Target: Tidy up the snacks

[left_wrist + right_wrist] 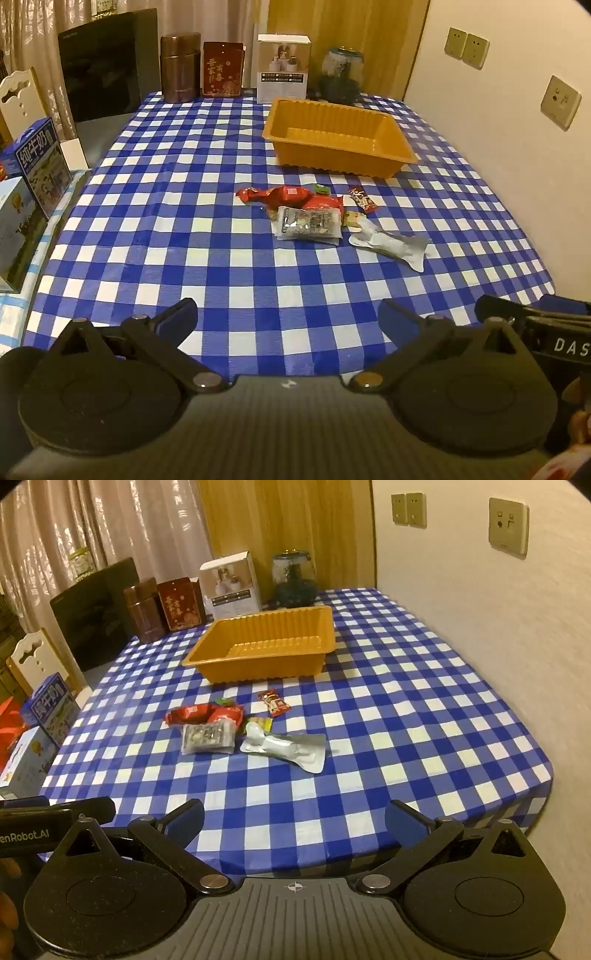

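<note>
- My left tongs (288, 314) hang over the near edge of the bench (184, 266), jaws spread wide, nothing between them.
- My right tongs (293, 814) stand likewise: jaws wide apart, empty, clear of every snack.
- At far left of the pile lies a red wrapper (275, 194), with a second red packet (323, 202) and a small green sweet (320, 189) just beside it.
- Against these rests a clear nut pack (308, 223); right of it, a small yellow-green packet (352, 218) and a long silver pouch (391, 245); behind, slightly apart, a small dark red packet (364, 198).
- The orange tray (397, 155) stands beyond the pile, near but not touching it, and its floor shows bare.
- Assessment: nothing is sorted yet. Every snack lies loose on the bench; all remain to be lifted into the tray, assuming the tray is the destination.
- The left view alone shows milk cartons (37, 162) in full at the left edge, and the right tongs' body at its right border.
- The right view alone shows the bench's near right corner (543, 775), and looks further into the tray.
</note>
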Tool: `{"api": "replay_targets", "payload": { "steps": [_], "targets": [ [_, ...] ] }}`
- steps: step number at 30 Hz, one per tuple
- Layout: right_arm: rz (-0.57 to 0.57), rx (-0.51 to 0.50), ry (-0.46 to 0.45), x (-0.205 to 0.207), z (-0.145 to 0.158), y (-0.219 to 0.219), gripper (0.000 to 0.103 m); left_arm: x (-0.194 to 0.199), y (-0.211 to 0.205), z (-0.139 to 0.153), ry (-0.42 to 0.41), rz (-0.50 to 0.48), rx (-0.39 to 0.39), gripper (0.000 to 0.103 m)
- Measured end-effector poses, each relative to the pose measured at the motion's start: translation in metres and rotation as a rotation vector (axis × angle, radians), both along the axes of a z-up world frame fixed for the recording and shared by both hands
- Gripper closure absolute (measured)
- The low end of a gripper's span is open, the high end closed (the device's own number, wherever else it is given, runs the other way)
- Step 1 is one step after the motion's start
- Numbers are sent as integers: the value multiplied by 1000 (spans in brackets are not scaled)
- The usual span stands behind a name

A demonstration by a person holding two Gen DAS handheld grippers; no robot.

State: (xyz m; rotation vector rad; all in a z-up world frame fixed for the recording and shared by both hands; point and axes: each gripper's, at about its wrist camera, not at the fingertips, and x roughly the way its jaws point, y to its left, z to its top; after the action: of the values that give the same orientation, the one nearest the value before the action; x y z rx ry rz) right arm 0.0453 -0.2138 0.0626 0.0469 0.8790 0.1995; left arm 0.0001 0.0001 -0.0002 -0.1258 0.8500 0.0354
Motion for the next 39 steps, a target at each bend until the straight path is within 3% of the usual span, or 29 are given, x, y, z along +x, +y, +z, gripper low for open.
{"api": "replay_targets", "payload": {
  "steps": [39],
  "targets": [
    [10,-4,-16,-1,2,-1,0,-3,1,4,-16,-15,2,0]
  ]
}}
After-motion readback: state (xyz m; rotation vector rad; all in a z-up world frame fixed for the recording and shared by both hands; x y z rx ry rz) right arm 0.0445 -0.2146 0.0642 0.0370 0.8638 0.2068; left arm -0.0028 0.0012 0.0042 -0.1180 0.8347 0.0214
